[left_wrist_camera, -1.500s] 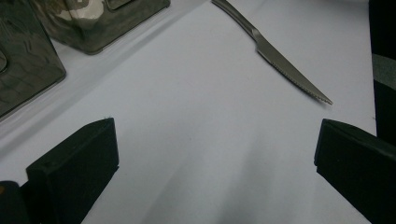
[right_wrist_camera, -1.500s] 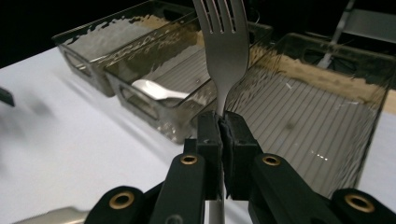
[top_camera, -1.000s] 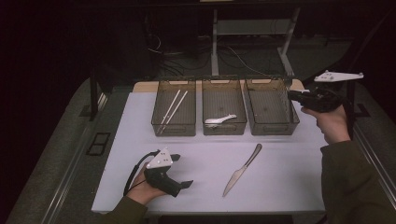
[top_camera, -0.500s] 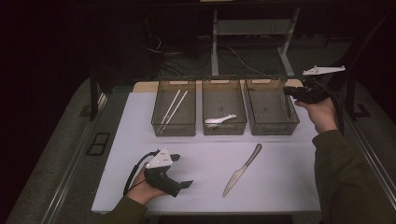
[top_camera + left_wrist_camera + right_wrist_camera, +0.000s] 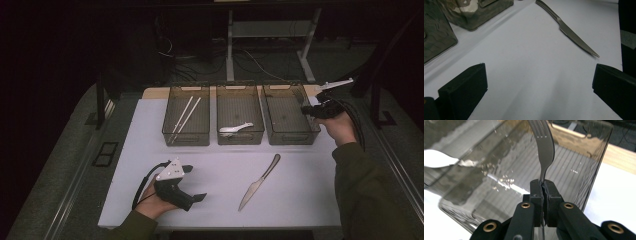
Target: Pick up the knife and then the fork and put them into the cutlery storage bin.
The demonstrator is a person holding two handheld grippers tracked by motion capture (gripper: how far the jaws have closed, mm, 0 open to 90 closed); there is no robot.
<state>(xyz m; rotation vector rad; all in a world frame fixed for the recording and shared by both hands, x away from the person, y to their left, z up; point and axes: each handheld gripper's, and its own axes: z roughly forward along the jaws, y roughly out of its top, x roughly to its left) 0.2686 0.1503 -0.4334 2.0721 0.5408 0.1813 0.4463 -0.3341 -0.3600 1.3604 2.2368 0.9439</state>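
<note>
My right gripper point(image 5: 543, 185) is shut on the neck of a steel fork point(image 5: 545, 147), whose tines point up and away over the right-hand clear bin point(image 5: 579, 165). From the high view that gripper point(image 5: 306, 111) hovers at the right edge of the same bin point(image 5: 291, 137). A steel knife point(image 5: 260, 181) lies on the white mat, blade toward the person; it also lies ahead in the left gripper view point(image 5: 571, 33). My left gripper point(image 5: 201, 198) rests on the mat at the lower left, jaws wide apart with nothing between them, pointing toward the knife.
Three clear bins stand in a row at the back of the white mat point(image 5: 220, 165). The left bin point(image 5: 186, 137) holds chopsticks point(image 5: 184, 117), the middle bin point(image 5: 240, 139) a white spoon point(image 5: 236, 129). Dark floor surrounds the table.
The right hand has come down and leftward with the fork, from beside the table's right edge to the rim of the right bin. The left hand stayed put.
</note>
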